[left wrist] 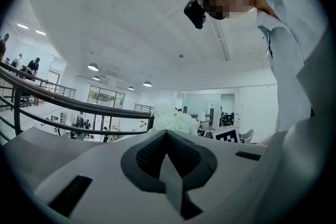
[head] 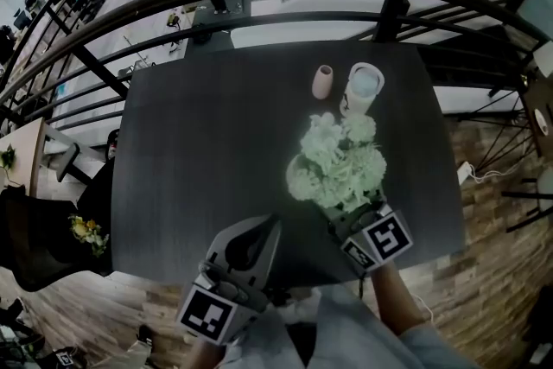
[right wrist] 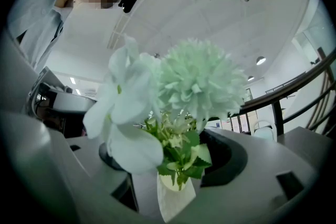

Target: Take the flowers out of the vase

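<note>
Low in the frame, the right gripper [head: 352, 220] clamps the stems of a pale green-and-white flower bunch [head: 335, 162], held out of the white ceramic vase [head: 363, 87] standing upper centre-right on the dark grey tabletop [head: 199, 151]. At lower left, the left gripper [head: 259, 239] has its jaws pressed together, empty.

A dark table [head: 199, 151] carries a small pink vase [head: 322, 82] just beside a white vase [head: 364, 89], far right.

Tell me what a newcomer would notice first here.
The pale flowers stand out, held in the right gripper over the dark table's near right side. Behind them stand a white vase, no flowers in it, and a small pink vase.
</note>
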Tool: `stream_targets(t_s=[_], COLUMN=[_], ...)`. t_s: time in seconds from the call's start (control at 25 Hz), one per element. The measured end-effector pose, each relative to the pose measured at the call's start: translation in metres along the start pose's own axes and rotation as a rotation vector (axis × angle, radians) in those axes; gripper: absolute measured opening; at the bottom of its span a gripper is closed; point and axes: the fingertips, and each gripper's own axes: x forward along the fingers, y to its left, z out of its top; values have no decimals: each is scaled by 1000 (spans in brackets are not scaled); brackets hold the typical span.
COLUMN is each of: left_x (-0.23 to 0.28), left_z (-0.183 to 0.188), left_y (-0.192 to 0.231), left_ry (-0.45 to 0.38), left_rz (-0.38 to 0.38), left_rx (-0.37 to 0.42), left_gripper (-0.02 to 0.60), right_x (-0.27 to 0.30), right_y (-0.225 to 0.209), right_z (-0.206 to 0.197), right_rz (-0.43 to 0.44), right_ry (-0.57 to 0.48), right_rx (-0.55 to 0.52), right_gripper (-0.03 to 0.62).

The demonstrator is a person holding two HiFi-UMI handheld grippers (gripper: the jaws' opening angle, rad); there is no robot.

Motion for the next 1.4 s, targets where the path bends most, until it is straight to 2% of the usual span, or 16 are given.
stream_targets(t_s=[1.4], left_x=[-13], left_z=[18], left_y=[-6], left_ry=[-73], left_rz=[-28], left_rx=[19], left_gripper=[0], right_x=[0], right_y=[2], right_z=[66], right_rz=[-26], right_ry=[-73], right_rx=[3], right_gripper=[319])
